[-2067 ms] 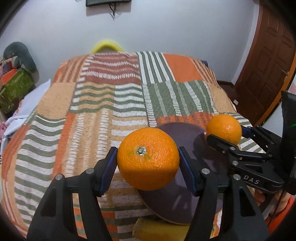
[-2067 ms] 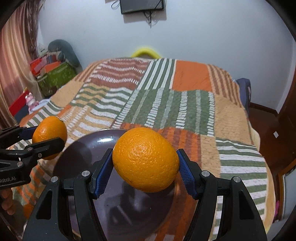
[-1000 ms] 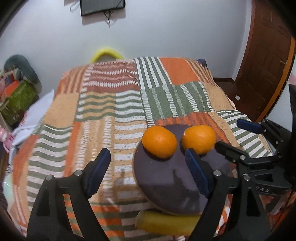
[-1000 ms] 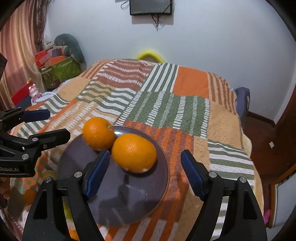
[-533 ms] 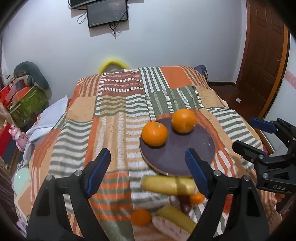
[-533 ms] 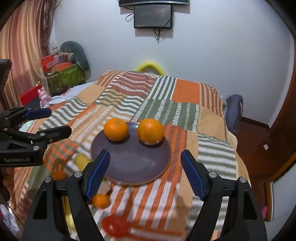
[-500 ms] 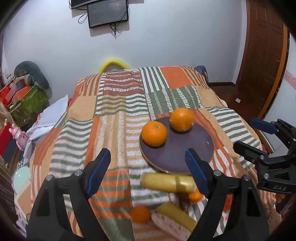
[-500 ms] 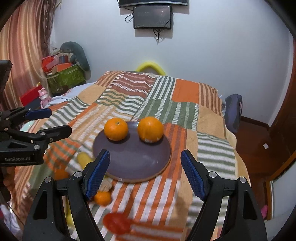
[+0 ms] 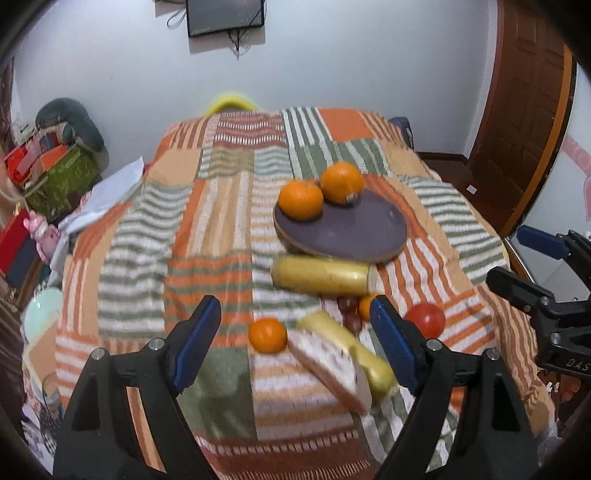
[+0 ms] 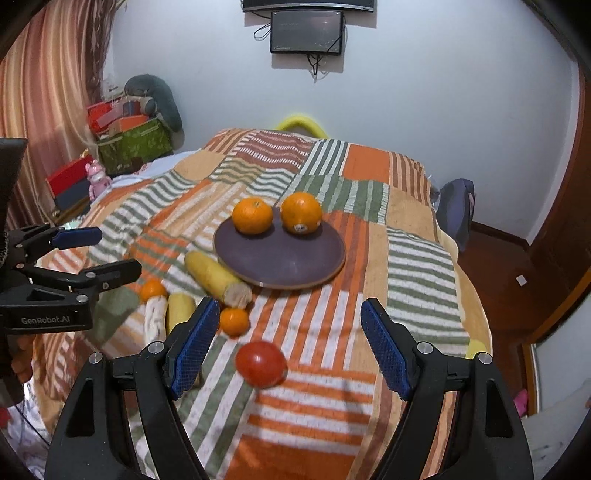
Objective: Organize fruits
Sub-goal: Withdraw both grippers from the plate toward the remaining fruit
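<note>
Two oranges [image 9: 300, 199] [image 9: 342, 182] rest side by side at the far rim of a dark round plate [image 9: 354, 232] on the striped blanket; in the right wrist view they are the oranges [image 10: 252, 215] [image 10: 301, 212] on the plate [image 10: 280, 262]. Near the plate lie a yellow banana-like fruit [image 9: 320, 276], a small orange [image 9: 267, 335], a cut yellow fruit [image 9: 332, 365], grapes [image 9: 347, 310] and a red tomato [image 10: 261, 363]. My left gripper [image 9: 295, 336] is open over the small orange. My right gripper [image 10: 284, 343] is open above the tomato, empty.
The bed's striped blanket [image 10: 417, 266] falls off toward a wooden floor and door [image 9: 524, 110] on the right. Boxes and a green bag [image 10: 133, 144] are stacked at the left wall. A screen [image 10: 306, 31] hangs on the far wall.
Both grippers let go of their oranges onto the plate, then drew back toward the near edge of the bed. More loose fruit has come into view below the plate.
</note>
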